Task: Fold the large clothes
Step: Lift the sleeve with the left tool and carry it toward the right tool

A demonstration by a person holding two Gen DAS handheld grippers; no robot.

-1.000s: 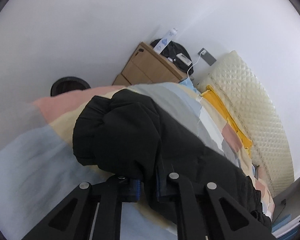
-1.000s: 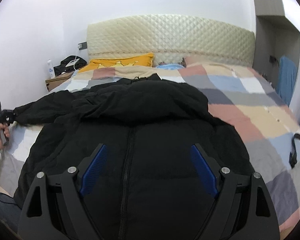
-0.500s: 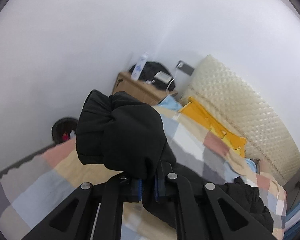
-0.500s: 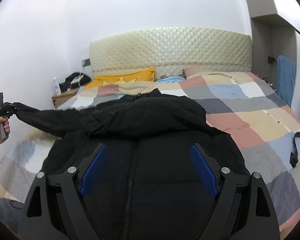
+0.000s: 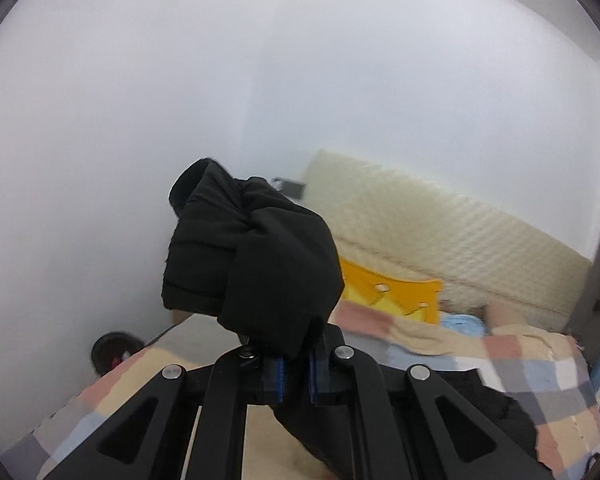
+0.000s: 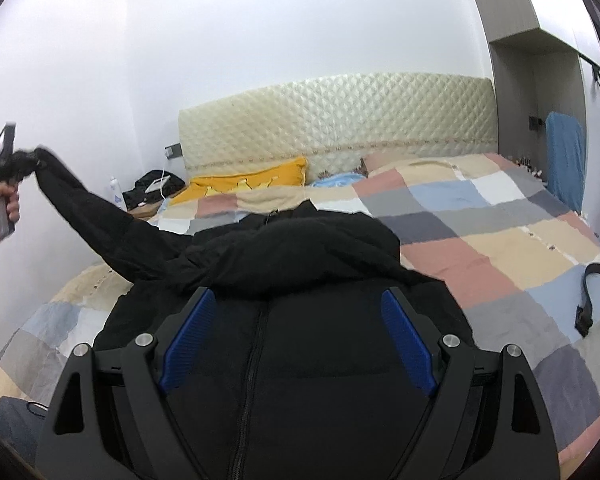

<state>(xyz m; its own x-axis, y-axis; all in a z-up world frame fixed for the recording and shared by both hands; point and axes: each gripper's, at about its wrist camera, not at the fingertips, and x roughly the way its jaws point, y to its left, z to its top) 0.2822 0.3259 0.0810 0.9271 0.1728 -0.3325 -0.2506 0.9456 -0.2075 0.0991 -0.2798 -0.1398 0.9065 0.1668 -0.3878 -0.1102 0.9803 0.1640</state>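
A black padded jacket (image 6: 300,320) lies front up, zipper closed, on the patchwork bed (image 6: 500,248). My left gripper (image 5: 294,372) is shut on the jacket's sleeve cuff (image 5: 252,256) and holds it high above the bed's left side. In the right wrist view the lifted sleeve (image 6: 100,220) stretches up to the left gripper (image 6: 20,160) at far left. My right gripper (image 6: 298,344) is open and empty, hovering over the jacket's chest.
A cream quilted headboard (image 6: 340,120), a yellow pillow (image 6: 252,184) and a nightstand with a black bag (image 6: 152,190) are at the back. A black strap (image 6: 592,300) lies at the right bed edge. A dark bin (image 5: 114,350) stands by the wall.
My left gripper has lifted the sleeve cuff up off the bed, and the sleeve now hangs stretched in the air. The right gripper has stayed open over the jacket.
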